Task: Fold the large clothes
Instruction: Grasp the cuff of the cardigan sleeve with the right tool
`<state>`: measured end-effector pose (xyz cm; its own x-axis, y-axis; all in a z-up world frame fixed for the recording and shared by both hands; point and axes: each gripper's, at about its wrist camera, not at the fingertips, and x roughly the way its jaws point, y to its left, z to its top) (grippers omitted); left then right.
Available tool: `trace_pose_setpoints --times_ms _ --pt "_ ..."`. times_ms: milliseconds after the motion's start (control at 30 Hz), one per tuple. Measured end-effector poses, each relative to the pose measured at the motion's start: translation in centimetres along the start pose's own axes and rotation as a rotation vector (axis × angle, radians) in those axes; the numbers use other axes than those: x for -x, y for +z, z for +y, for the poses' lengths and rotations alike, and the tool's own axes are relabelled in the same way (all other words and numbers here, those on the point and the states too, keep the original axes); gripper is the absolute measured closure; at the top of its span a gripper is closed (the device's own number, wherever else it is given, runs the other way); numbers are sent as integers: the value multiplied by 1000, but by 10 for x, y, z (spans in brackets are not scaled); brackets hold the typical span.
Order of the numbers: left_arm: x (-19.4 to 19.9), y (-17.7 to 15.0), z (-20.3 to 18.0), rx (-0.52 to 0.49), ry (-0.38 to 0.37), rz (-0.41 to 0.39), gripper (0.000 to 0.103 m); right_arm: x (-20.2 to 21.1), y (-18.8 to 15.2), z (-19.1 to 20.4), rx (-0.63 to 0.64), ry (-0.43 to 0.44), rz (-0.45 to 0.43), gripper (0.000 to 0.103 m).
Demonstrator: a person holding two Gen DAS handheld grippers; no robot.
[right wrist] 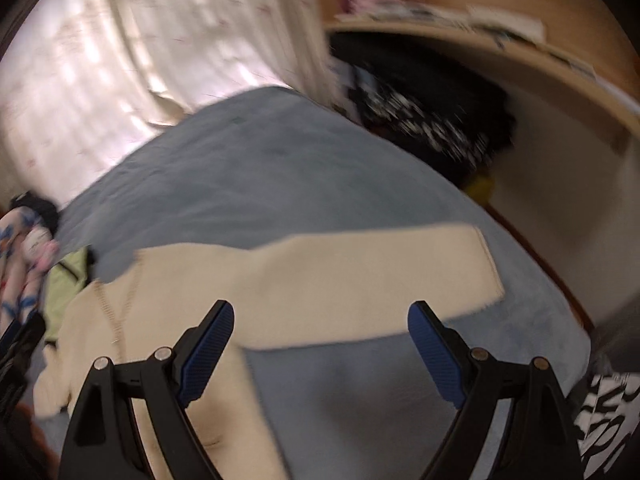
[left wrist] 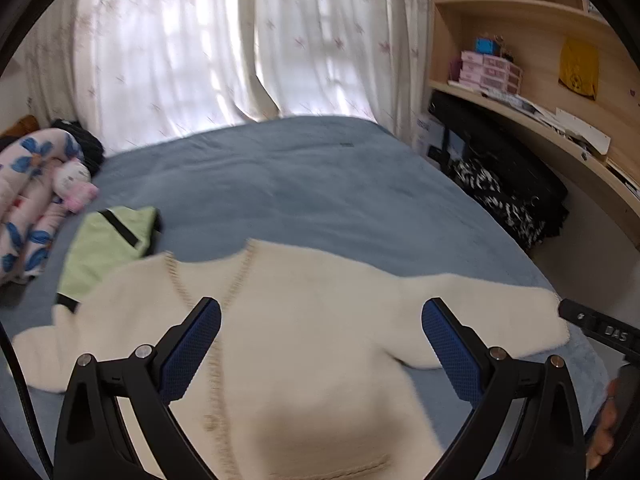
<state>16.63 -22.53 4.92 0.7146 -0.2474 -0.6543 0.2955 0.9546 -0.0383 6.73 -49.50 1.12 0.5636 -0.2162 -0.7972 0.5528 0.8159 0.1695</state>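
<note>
Across the blue bed, the cream cardigan lies spread flat, soft and limp, best pinched at the sleeve cuff toward 3 o'clock, while left tool and right tool gape empty.

Left tool agape; right tool agape.

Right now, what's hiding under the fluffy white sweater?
The cream sweater lies spread on the blue bedspread, and its left shoulder overlaps a corner of the folded green garment. Whatever else sits beneath the sweater's middle is covered.
</note>
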Motion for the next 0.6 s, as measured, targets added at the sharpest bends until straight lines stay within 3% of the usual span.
trace_pose_setpoints --times_ms 167,300,400,467,600 --pt "-49 -4 -29 -25 -15 46 3 -55 0 -56 -183 -54 108 14" --pt "-79 -11 -50 -62 25 41 4 -91 -7 -101 -328 -98 168 14" --pt "-101 -18 -59 -77 46 69 7 -115 -15 -130 -458 -60 204 14" --pt "-118 -24 -64 -78 51 100 17 -125 -20 -141 -525 -49 219 14" --pt "-146 -36 -69 -69 34 178 23 -140 -24 -153 -604 -15 192 16"
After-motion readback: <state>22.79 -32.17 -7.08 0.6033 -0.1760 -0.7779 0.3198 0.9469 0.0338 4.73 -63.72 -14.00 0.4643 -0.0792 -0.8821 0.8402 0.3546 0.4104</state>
